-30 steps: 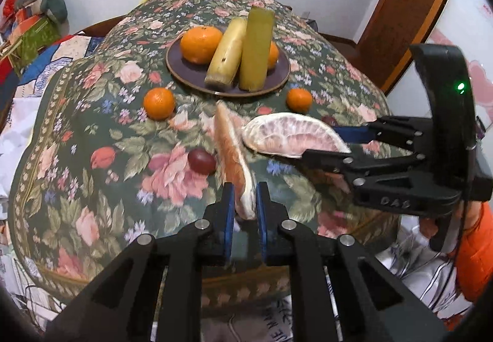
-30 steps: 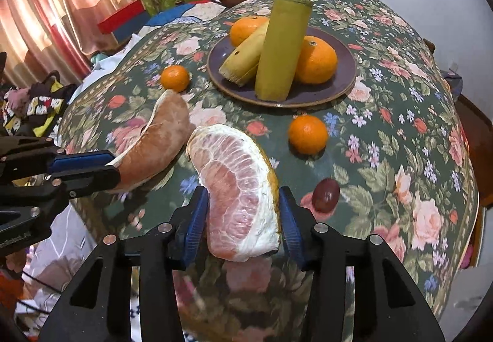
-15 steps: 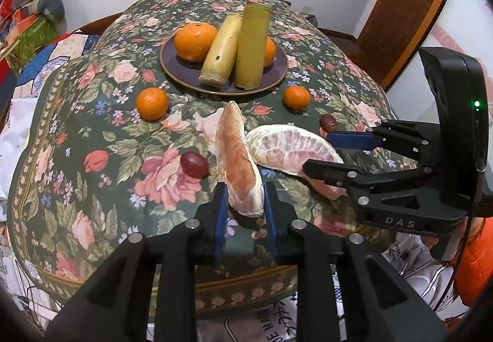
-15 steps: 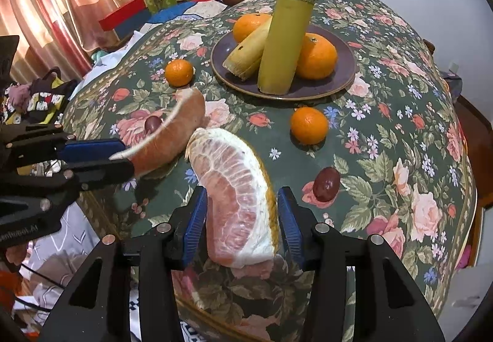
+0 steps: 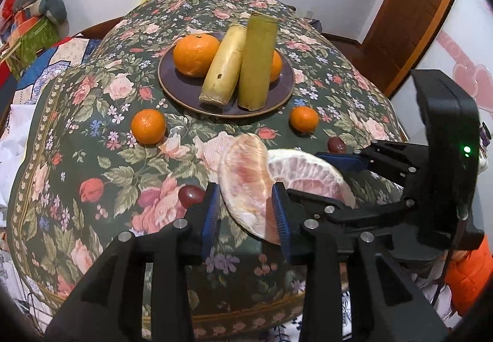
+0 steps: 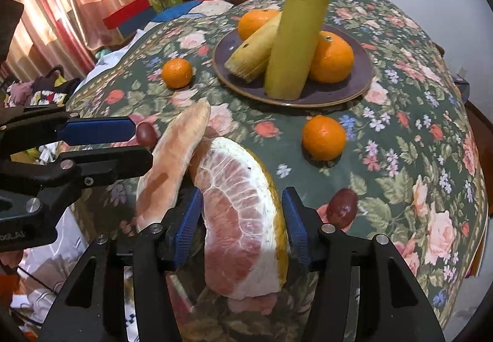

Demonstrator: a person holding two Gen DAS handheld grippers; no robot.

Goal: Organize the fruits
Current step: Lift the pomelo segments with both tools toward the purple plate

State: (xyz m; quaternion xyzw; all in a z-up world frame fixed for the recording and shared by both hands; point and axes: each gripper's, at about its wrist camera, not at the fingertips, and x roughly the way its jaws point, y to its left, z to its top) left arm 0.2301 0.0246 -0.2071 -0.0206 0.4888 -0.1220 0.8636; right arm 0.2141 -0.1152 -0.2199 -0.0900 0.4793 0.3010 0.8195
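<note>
Two peeled pomelo wedges lie side by side near the front of the floral table. My left gripper is open, its jaws spread either side of the left wedge; that wedge also shows in the right wrist view. My right gripper is shut on the right wedge, which also shows in the left wrist view. A purple plate behind holds two oranges and two sugarcane pieces.
Two small oranges and two dark red dates lie loose on the cloth around the wedges. The table's front edge is just below the grippers. Bedding and boxes are on the left, a door on the right.
My left gripper's jaws have opened from a tight grip on the left wedge, which has tipped flat. Both grippers have moved nearer the plate.
</note>
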